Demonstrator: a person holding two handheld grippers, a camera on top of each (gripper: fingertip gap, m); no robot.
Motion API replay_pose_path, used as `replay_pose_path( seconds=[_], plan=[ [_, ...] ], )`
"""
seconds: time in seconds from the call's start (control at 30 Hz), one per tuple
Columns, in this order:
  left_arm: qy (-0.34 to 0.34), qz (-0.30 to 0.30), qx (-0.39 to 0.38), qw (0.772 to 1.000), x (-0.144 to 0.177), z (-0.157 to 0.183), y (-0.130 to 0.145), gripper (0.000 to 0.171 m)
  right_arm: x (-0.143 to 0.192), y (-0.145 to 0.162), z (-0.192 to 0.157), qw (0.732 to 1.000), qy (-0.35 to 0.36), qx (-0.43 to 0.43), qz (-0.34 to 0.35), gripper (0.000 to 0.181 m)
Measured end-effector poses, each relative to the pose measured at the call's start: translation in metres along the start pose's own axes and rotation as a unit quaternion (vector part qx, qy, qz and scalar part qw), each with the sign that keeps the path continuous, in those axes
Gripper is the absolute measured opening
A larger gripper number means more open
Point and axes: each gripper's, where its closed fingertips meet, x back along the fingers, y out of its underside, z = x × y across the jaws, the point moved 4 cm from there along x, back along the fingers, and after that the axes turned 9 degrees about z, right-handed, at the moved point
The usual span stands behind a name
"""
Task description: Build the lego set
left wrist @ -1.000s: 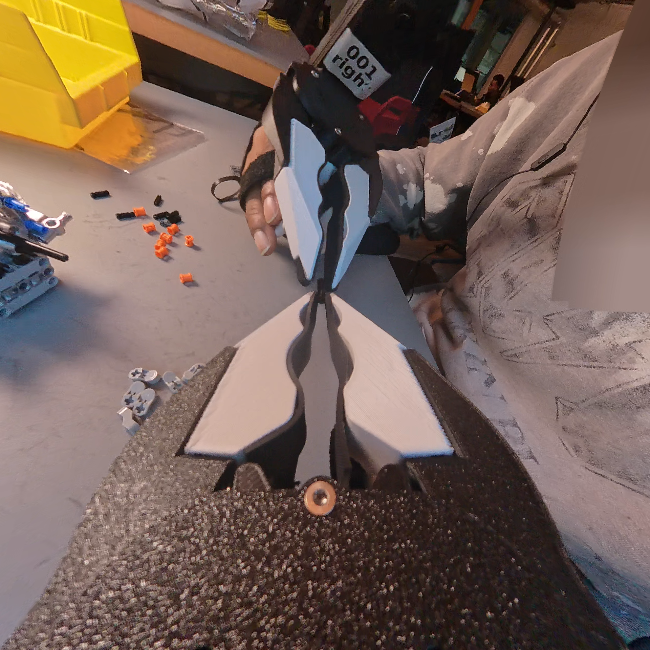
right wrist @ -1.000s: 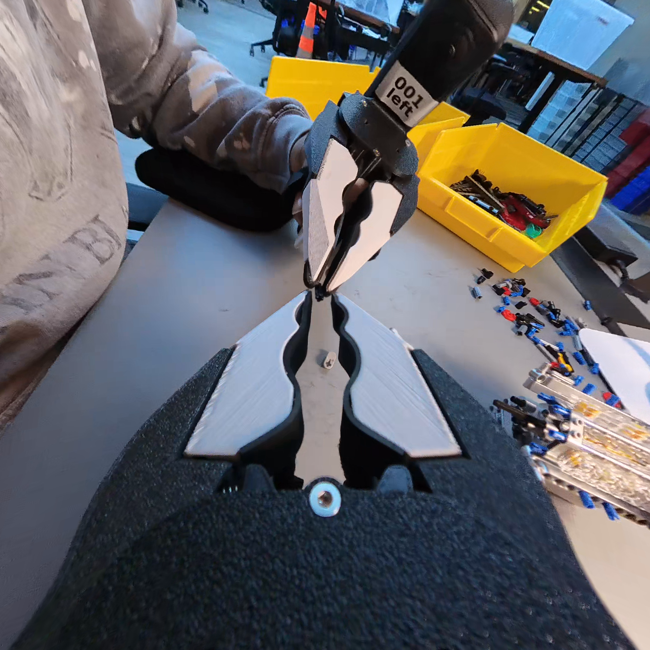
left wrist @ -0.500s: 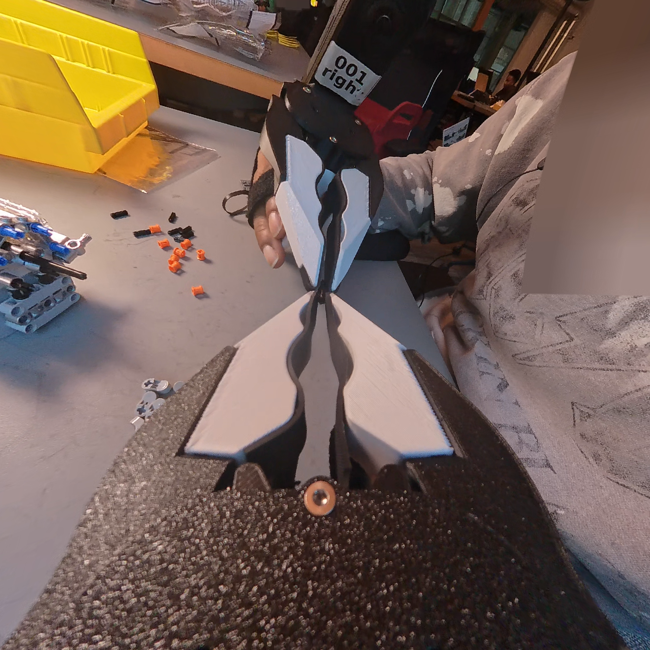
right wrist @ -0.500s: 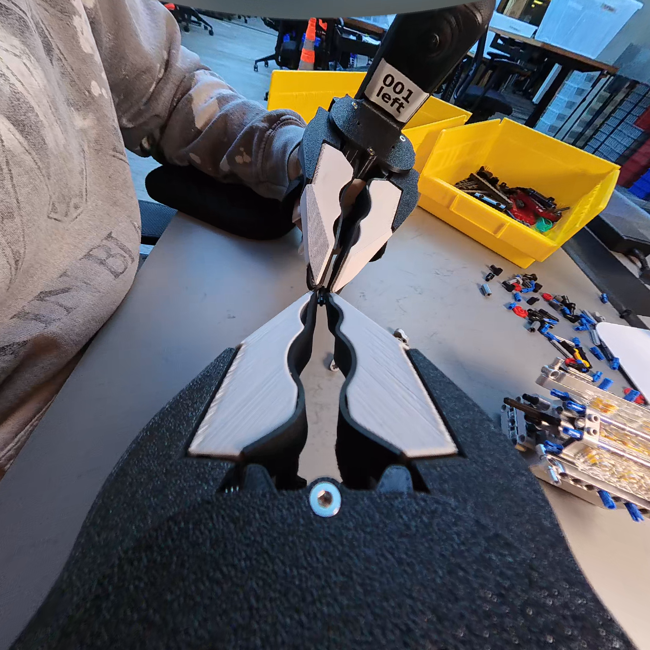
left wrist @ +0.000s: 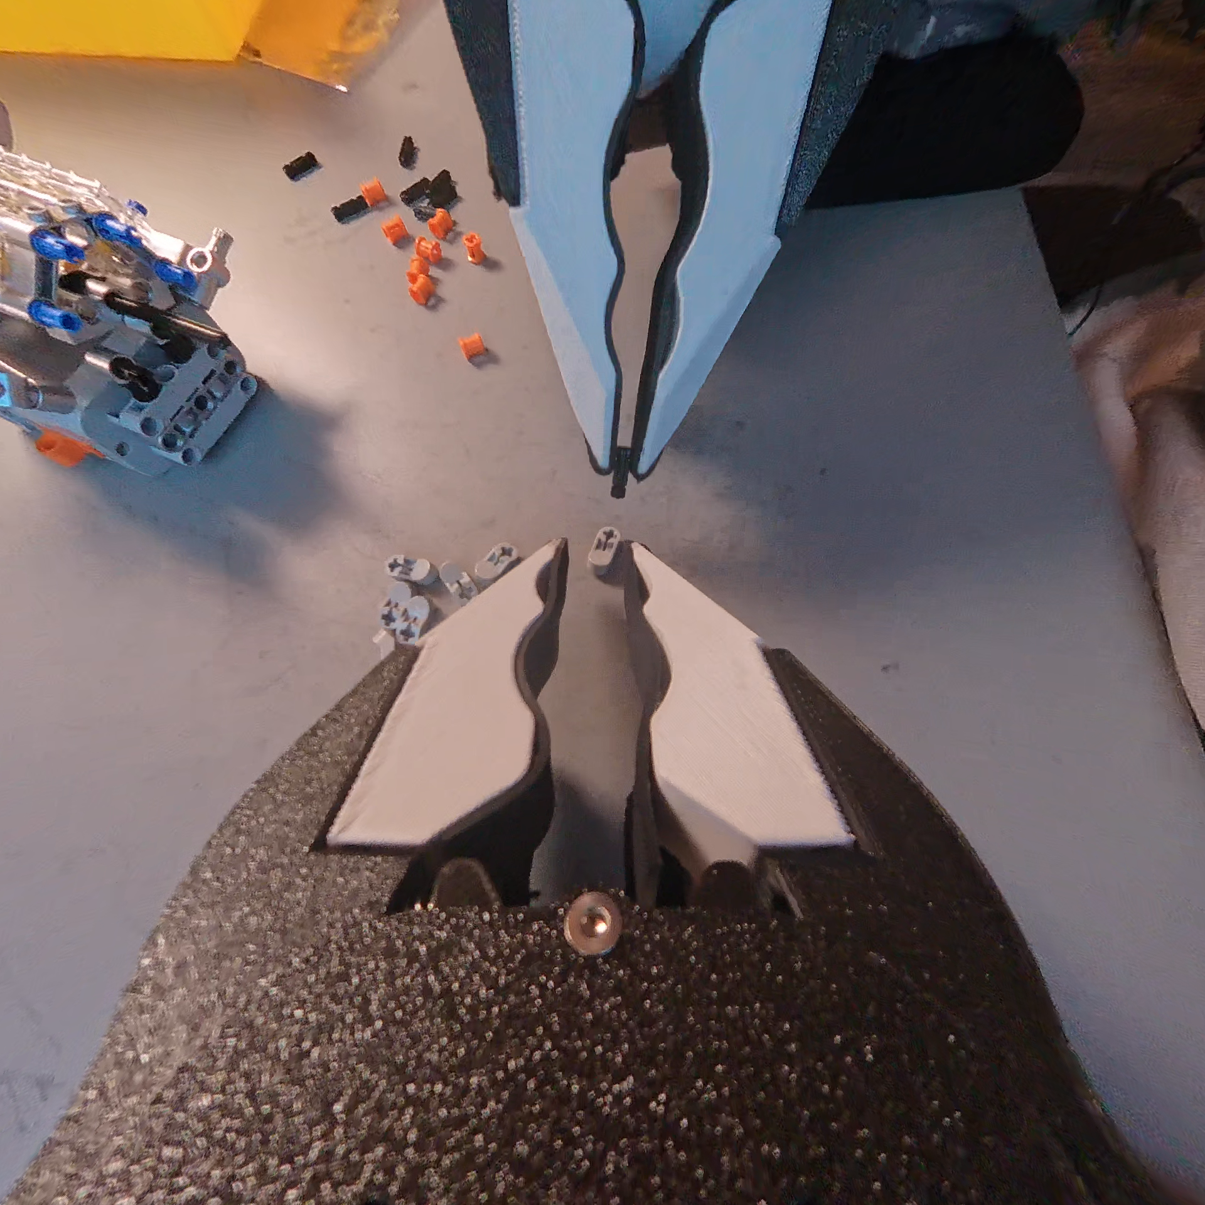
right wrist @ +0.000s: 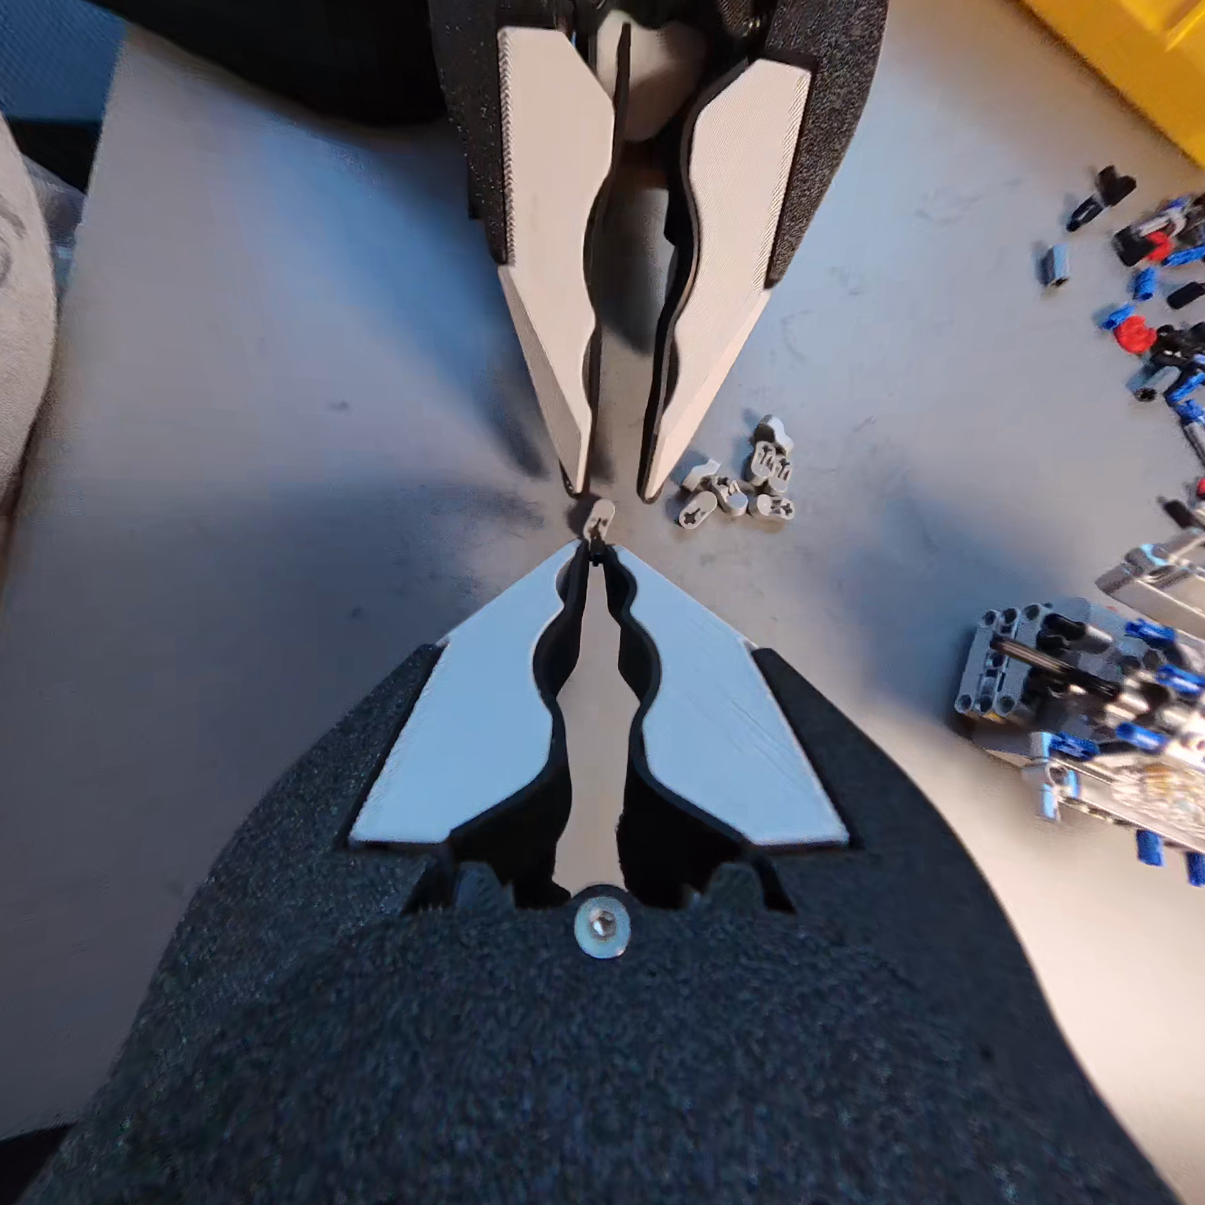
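Your left hand-held gripper (left wrist: 595, 551) stands apart around a grey connector (left wrist: 605, 546) on the counter (left wrist: 195, 652), loose grey connectors (left wrist: 417, 590) just beside; your right hand-held gripper (right wrist: 595, 546) pinches a black pin (left wrist: 618, 471) above it.

- A grey worktop (left wrist: 847, 521) carries everything.
- A part-built grey brick model (left wrist: 124, 365) with blue pins stands at the left.
- Loose orange bushes (left wrist: 424, 261) and black pins (left wrist: 352, 208) lie scattered beyond it.
- A cluster of small grey connectors (right wrist: 737, 489) sits together.
- A yellow bin (right wrist: 1121, 72) stands at the far edge.
- Blue, black and red small parts (right wrist: 1147, 313) lie near it.
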Motion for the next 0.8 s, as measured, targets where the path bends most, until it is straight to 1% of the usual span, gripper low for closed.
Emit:
replay_pose_path(
  seconds=[0.13,0.23,0.33,0.53,0.8],
  plan=[
    [0.005,-0.034,-0.005,0.999,-0.006,0.000,0.007,0.015,-0.004,-0.001,0.005,0.998,-0.014,-0.002,-0.060,0.003],
    [0.008,-0.038,-0.013,0.999,-0.009,0.003,0.007,0.011,-0.007,-0.002,0.003,0.996,-0.022,-0.002,-0.086,0.003],
    [0.007,-0.038,-0.017,0.999,-0.010,0.005,0.006,0.005,-0.008,-0.002,0.000,0.995,-0.026,-0.005,-0.096,0.003],
    [0.013,-0.037,-0.026,0.999,-0.012,0.008,0.006,0.005,-0.012,-0.001,-0.004,0.994,-0.029,-0.001,-0.105,0.003],
    [0.024,-0.036,-0.027,0.999,-0.012,0.009,0.006,0.005,-0.012,-0.002,-0.005,0.990,-0.046,0.030,-0.126,0.003]
  ],
)
